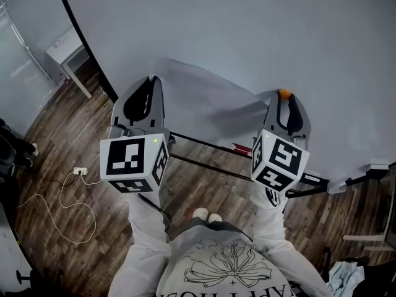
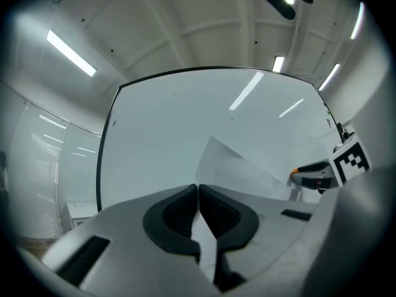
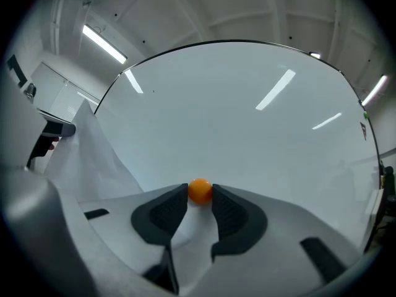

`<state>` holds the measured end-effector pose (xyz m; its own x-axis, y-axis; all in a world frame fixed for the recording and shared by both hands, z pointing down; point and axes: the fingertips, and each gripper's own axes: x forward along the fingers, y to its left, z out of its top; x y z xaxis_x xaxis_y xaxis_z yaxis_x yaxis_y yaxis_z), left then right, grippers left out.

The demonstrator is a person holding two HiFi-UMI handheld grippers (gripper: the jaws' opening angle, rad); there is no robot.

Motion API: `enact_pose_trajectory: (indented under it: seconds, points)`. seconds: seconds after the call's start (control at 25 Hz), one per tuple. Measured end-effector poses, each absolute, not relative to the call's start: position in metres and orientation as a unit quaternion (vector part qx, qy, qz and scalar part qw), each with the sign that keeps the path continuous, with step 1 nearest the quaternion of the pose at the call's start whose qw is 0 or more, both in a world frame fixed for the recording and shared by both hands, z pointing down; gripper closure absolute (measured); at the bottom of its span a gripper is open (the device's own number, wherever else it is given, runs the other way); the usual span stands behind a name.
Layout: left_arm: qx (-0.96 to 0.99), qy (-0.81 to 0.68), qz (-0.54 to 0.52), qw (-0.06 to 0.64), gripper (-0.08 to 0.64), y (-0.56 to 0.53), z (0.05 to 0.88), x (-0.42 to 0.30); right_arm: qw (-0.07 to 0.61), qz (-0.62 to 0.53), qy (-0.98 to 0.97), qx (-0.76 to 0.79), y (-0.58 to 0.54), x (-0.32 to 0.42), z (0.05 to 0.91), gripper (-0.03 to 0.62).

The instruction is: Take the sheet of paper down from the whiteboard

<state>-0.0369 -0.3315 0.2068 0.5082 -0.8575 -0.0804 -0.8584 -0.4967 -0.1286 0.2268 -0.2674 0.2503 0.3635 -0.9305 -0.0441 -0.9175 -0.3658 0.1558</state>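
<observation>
- Head view: one whiteboard (image 1: 247, 36), cut off at the top and right. One sheet (image 1: 210, 104) lies against it, white on white, so its edges are hard to trace. There are two grippers. The left gripper (image 1: 150, 82) is at the sheet's left side and the right gripper (image 1: 284, 98) at its right corner. An orange ball (image 1: 284, 94) peeks out at the right gripper's tips. The gripper bodies hide the jaw contact here.
- Left gripper view: now it shows. The left gripper (image 2: 198, 189) is clenched on the sheet (image 2: 241, 166), with paper running down between the pads. The sheet looks creased in front of the whiteboard (image 2: 167, 129). The right gripper (image 2: 298, 174) sits far right, partly cut off.
- Right gripper view: the right gripper (image 3: 200, 195) is clamped on the single orange ball (image 3: 200, 190), one pad on each side. The sheet (image 3: 99, 159) bows off the whiteboard (image 3: 247, 116) at left. The ball's underside is hidden.
</observation>
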Motion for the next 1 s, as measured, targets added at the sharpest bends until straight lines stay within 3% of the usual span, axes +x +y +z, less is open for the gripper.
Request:
enact_pose_trajectory:
  seconds: [0.12, 0.2, 0.28, 0.48, 0.64, 1.0]
  points:
    - [-0.862, 0.502, 0.008, 0.071, 0.546, -0.33, 0.206, -0.042, 0.046, -0.065, -0.571, 0.817, -0.267, 0.224, 0.251, 0.453]
    - [-0.86, 0.506, 0.013, 0.068, 0.546, -0.328, 0.205, -0.045, 0.036, -0.062, -0.58, 0.812, -0.266, 0.221, 0.25, 0.387]
    - [-0.857, 0.51, 0.019, 0.064, 0.546, -0.326, 0.205, -0.049, 0.028, -0.066, -0.581, 0.81, -0.262, 0.219, 0.247, 0.391]
    - [-0.844, 0.533, 0.031, 0.056, 0.546, -0.318, 0.207, -0.065, 0.003, -0.08, -0.606, 0.792, -0.254, 0.205, 0.234, 0.456]
    - [-0.837, 0.543, 0.038, 0.052, 0.546, -0.314, 0.208, -0.067, -0.003, -0.091, -0.62, 0.779, -0.257, 0.191, 0.228, 0.555]
    - [-0.835, 0.546, 0.039, 0.059, 0.546, -0.306, 0.208, -0.057, -0.018, -0.089, -0.64, 0.763, -0.259, 0.179, 0.227, 0.591]
